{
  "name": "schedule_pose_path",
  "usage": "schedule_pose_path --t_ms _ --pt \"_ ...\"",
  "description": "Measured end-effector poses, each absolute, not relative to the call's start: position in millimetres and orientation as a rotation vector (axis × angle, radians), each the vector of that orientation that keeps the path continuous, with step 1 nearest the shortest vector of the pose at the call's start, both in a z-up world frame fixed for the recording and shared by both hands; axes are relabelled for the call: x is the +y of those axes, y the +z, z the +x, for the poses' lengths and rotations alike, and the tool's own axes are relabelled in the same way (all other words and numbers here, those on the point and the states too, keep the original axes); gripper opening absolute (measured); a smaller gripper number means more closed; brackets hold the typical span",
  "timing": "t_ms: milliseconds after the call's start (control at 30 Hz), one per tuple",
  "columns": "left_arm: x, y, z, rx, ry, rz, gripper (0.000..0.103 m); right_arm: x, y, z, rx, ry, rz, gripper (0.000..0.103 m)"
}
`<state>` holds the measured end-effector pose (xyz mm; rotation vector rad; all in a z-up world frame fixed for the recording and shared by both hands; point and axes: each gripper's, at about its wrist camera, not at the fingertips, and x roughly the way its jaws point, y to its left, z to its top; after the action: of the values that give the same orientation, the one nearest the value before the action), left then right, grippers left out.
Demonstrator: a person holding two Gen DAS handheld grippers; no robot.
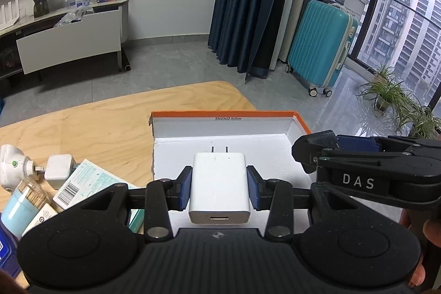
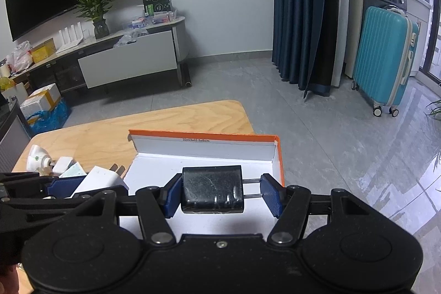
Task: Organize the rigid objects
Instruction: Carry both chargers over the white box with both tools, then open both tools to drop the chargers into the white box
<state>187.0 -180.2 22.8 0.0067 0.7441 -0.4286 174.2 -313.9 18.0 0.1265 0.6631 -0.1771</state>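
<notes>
A: Both grippers are loaded and over the orange-edged cardboard box (image 1: 299,119). The left gripper (image 1: 219,188) has its blue pads pressed on either side of a white USB charger (image 1: 219,183), prongs pointing toward the box's far wall, USB port toward the camera.

B: And the right gripper (image 2: 222,193)?

A: It carries a black adapter block (image 2: 212,189). The left pad sits flush on it. On the right side there looks to be a gap between the block's body and the pad, bridged by two thin metal pins, so I'd judge it is clamped across the pins, body on one pad, pin tips on the other.

B: That's the weak point. Pin tips on a pad give little contact, so the block could pivot or slip out if the hand tilts or jerks.

A: Agreed. The other risk is crowding: the two grippers hang close together over the box, the right one's fingers just beside the white charger in the left view. Lowering both together could knock one load against the other.

B: Anything still outside the box?

A: Left of it on the wooden table (image 1: 110,117): another white plug cube (image 1: 58,168), a toothpick jar (image 1: 26,197), a printed carton (image 1: 88,185).
</notes>
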Motion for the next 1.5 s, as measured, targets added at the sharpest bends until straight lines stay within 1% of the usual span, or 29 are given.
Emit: schedule_pose_path --t_ms 667,1000,1100,1133,1167,1200,1267,1367,1467,1500 --pt "-182.1 16.2 201.4 0.768 -0.432 0.004 0.041 -316.5 4.9 206.0 0.703 -0.204 0.096 0.073" --pt "-187.1 7.6 224.4 0.790 -0.426 -0.006 0.041 -325.0 0.9 232.8 0.720 -0.210 0.101 0.073" --pt "-192.9 6.7 232.2 0.785 -0.429 -0.009 0.041 -328.3 1.8 235.7 0.690 -0.196 0.109 0.074" --pt "-194.4 5.8 233.9 0.782 -0.432 -0.013 0.042 -329.9 3.5 234.9 0.675 -0.197 0.120 0.078" --pt "-196.0 6.1 235.4 0.781 -0.434 -0.021 0.044 -331.4 6.0 233.2 0.664 -0.201 0.132 0.080" --pt "-197.3 6.8 236.2 0.790 -0.438 -0.031 0.056 -332.7 9.0 229.8 0.651 -0.208 0.143 0.081" --pt "-194.6 10.4 233.5 0.790 -0.460 -0.057 0.071 -334.0 15.1 218.6 0.620 -0.204 0.160 0.081" --pt "-187.1 15.1 223.3 0.771 -0.452 -0.055 0.074 -332.5 23.9 193.1 0.566 -0.197 0.204 0.083" --pt "-177.2 18.6 211.7 0.776 -0.426 -0.047 0.079 -323.4 27.0 159.2 0.510 -0.228 0.248 0.088" --pt "-173.4 19.7 204.9 0.770 -0.419 -0.043 0.083 -318.8 25.5 146.5 0.487 -0.240 0.269 0.089"
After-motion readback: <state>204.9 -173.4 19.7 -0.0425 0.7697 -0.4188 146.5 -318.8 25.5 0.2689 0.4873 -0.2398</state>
